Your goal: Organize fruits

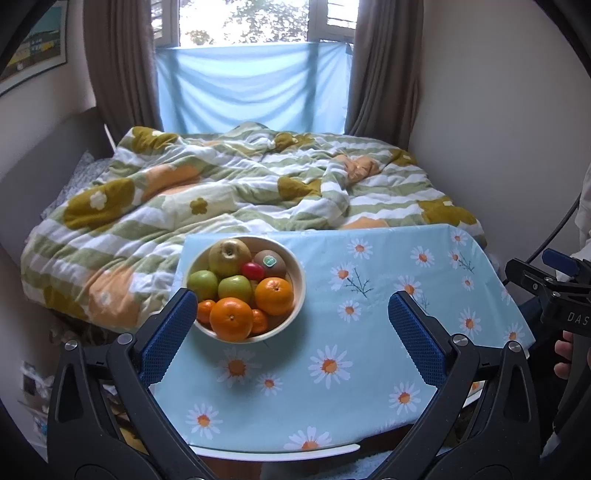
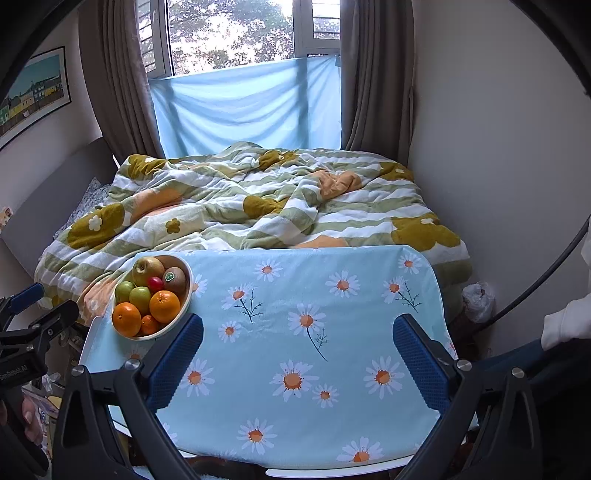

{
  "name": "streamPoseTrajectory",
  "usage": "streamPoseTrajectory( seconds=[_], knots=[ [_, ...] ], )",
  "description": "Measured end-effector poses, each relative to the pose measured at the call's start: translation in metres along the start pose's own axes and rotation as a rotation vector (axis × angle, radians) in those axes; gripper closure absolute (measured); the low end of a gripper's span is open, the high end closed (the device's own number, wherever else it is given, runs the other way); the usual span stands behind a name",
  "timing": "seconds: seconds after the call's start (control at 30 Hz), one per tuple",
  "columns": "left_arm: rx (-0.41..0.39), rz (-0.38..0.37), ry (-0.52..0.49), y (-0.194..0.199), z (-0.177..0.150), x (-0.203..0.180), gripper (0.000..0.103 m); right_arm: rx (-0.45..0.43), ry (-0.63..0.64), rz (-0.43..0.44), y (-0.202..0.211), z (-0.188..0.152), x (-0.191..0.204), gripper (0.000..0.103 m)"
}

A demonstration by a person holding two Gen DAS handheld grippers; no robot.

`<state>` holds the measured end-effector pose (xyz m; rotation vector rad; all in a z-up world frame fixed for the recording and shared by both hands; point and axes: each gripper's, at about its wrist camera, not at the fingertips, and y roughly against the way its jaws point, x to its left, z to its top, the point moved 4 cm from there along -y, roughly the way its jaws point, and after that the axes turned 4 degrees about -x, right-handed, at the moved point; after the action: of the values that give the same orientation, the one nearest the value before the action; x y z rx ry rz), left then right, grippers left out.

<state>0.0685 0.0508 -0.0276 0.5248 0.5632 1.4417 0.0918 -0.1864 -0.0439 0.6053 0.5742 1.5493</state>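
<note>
A cream bowl (image 1: 299, 295) heaped with fruit sits on the far left part of a small table draped in a light blue daisy cloth (image 1: 369, 369), close to its left and far edges; inside it a yellow-green apple (image 1: 229, 254) lies at the back, a kiwi (image 1: 270, 263) with a small green sticker beside it on the right, a small red fruit (image 1: 252, 270) between them, two green apples (image 1: 202, 284) in the middle, and two large oranges (image 1: 231, 318) at the front with smaller orange fruits tucked low around them; the left gripper (image 1: 291, 328) hovers just in front of the bowl, released and spread wide with nothing between its blue pads, its left finger (image 1: 168, 336) overlapping the bowl's near left rim in the left wrist view, though contact cannot be told, and its right finger well off to the right over bare cloth; the right gripper (image 2: 297, 354) is likewise released and empty, held over the middle of the cloth, with the bowl up and to the left of its left finger and apart from it; beyond the table lies a bed with a rumpled green, white and mustard flowered quilt (image 2: 240, 206), then a window (image 2: 229, 33) with brown curtains and a blue sheet hung across its lower part
</note>
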Motion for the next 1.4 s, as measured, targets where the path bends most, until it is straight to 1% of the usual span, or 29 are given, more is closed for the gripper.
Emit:
streamPoseTrajectory(
  seconds=[0.73, 1.4],
  knots=[
    [-0.014, 0.012, -0.019, -0.003, 0.005, -0.002, 0.0, -0.001, -0.003, -0.008, -0.003, 0.004, -0.009, 0.001],
    [-0.021, 0.019, -0.01, -0.009, 0.012, 0.0, 0.0, -0.001, -0.003, -0.009, -0.005, 0.005, -0.011, 0.001]
  ],
)
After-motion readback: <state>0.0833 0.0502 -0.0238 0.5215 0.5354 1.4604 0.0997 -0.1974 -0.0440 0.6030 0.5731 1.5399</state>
